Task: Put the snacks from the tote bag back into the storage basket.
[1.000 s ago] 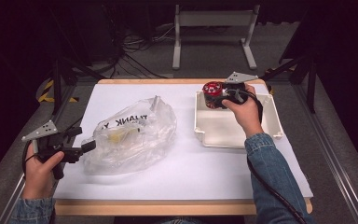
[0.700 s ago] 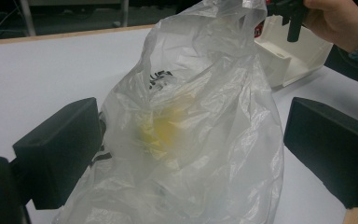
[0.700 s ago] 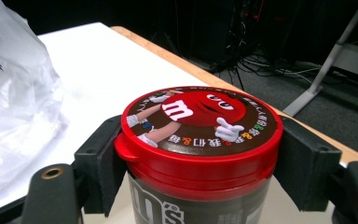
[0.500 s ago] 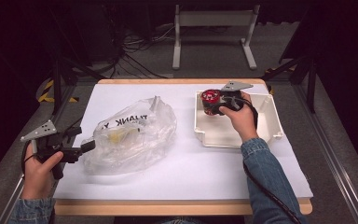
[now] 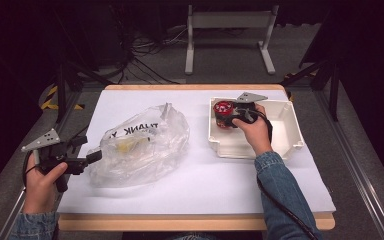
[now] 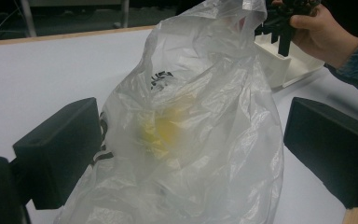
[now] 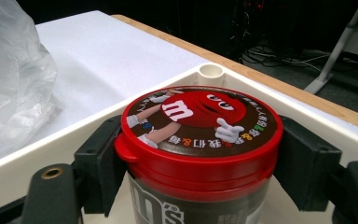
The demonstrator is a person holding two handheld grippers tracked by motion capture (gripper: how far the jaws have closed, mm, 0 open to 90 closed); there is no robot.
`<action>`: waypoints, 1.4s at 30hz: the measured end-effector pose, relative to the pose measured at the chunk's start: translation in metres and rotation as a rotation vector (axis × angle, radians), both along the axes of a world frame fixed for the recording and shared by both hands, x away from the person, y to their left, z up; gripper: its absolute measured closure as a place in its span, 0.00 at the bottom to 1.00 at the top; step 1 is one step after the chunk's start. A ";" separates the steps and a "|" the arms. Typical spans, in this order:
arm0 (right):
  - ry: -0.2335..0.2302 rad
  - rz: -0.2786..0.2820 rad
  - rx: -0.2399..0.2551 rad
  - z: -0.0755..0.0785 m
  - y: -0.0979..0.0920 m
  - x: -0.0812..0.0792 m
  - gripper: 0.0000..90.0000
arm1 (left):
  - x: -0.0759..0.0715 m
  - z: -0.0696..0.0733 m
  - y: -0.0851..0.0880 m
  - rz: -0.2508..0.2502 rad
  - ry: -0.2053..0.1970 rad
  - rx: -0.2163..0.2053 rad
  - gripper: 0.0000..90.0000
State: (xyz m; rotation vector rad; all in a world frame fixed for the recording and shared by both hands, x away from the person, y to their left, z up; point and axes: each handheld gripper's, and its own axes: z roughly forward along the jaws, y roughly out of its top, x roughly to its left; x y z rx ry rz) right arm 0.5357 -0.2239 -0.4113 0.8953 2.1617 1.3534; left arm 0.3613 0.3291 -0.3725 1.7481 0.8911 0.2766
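Red-lidded candy jar (image 7: 200,140) clamped in right gripper (image 7: 200,158) inside white tray (image 5: 290,135); left gripper (image 6: 186,154) wide around plastic bag (image 6: 191,140).

Red-lidded brown jar, cream tray, clear bag on white.

The candy jar (image 7: 200,154) has a glossy red lid printed with a red cartoon figure in white gloves, ringed by a brown band of small multicoloured characters; its body is dark brown with white lettering. It stands in a cream-white tray (image 5: 290,145) at the far right. The plastic bag (image 5: 142,145) on the left is clear, with black print and something yellow inside. The table cover (image 5: 195,185) is white, edged in pale wood. Both sleeves are blue denim.
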 end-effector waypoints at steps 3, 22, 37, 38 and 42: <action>0.001 -0.003 0.004 -0.004 0.000 0.000 0.28 | 0.000 0.000 0.000 0.000 0.001 -0.001 0.06; 0.007 0.010 0.038 -0.021 0.004 -0.006 0.28 | 0.001 -0.001 -0.001 -0.003 0.000 0.002 0.06; 0.045 0.025 -0.015 -0.017 0.008 -0.010 0.21 | 0.005 -0.004 -0.005 -0.012 0.009 0.028 0.06; 0.052 0.028 -0.016 -0.016 0.009 -0.010 0.19 | 0.005 -0.004 -0.006 -0.013 0.009 0.029 0.06; 0.078 0.014 -0.019 -0.013 0.009 -0.011 0.09 | 0.006 -0.006 -0.005 -0.011 0.007 0.018 0.06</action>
